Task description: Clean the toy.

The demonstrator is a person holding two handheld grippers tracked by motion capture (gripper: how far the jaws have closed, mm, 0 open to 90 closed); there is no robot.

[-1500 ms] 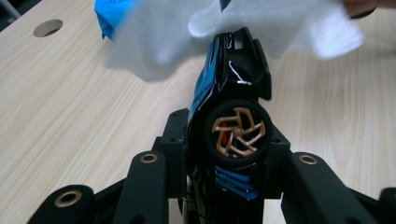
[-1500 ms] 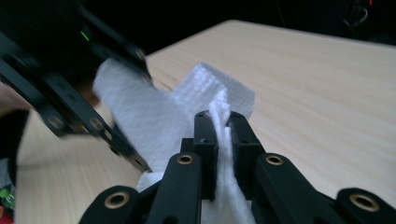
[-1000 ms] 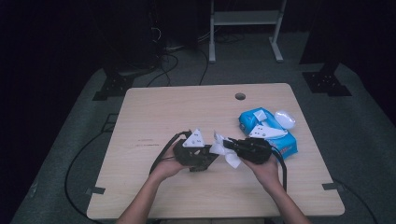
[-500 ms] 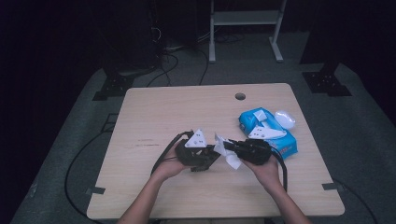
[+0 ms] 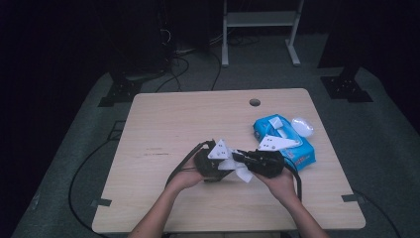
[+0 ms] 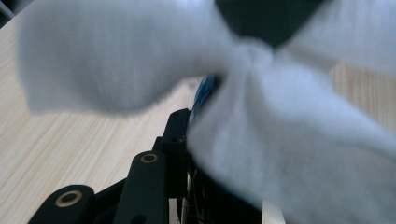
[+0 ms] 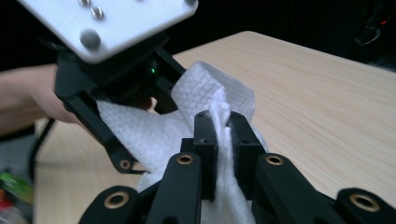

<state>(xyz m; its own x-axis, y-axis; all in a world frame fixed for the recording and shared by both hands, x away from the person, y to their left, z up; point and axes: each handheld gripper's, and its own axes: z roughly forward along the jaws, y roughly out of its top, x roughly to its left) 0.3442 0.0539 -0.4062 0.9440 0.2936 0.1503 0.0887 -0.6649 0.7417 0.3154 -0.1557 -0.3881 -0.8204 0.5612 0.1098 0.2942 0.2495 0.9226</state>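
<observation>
Pale wood tabletop point(image 5: 163, 124) fills our foreground, where we see a white, quilted tissue point(image 7: 205, 84) stretched between two claws near the front edge. Our right claw point(image 7: 218, 122) pinches its bunched fold; our left claw point(image 5: 224, 168) clamps the other end. Beyond lies a blue wipes pack point(image 5: 302, 153); farther back, a dark room with floor cables point(image 5: 183, 64).
</observation>
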